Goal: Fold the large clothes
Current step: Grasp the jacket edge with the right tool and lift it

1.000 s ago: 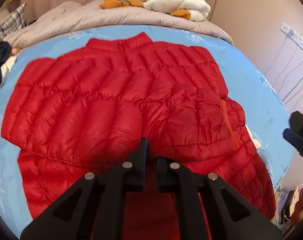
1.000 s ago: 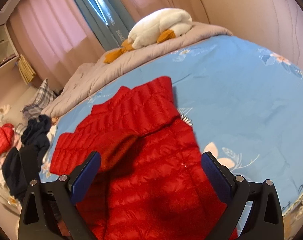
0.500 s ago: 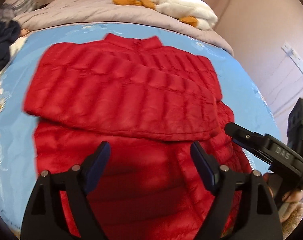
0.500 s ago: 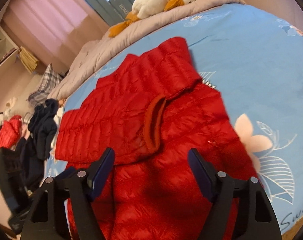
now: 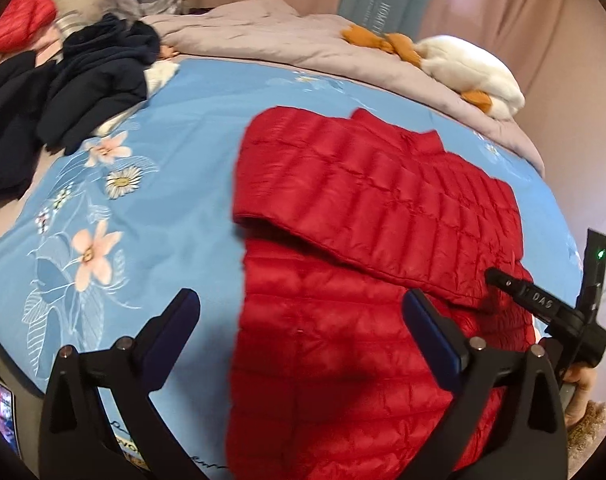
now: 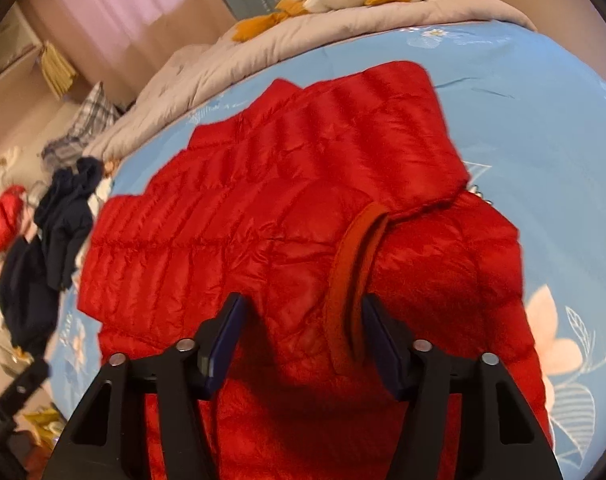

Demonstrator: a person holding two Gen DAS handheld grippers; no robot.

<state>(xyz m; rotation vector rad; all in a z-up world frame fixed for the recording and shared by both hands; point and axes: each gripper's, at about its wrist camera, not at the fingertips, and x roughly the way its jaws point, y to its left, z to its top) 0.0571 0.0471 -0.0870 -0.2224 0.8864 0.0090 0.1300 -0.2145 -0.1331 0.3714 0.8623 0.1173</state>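
— Where is the red quilted puffer jacket (image 5: 343,280) now?

— It lies on the blue flowered bedsheet (image 5: 151,208), one sleeve folded across its chest. A second ago your left gripper (image 5: 299,320) was pinched on that fabric; now its jaws are opening wide, with nothing clamped.

— And your right gripper (image 6: 299,328)?

— Its jaws were spread before; now they are closing around the sleeve's orange-lined cuff (image 6: 351,280), whose pads do not yet press it.
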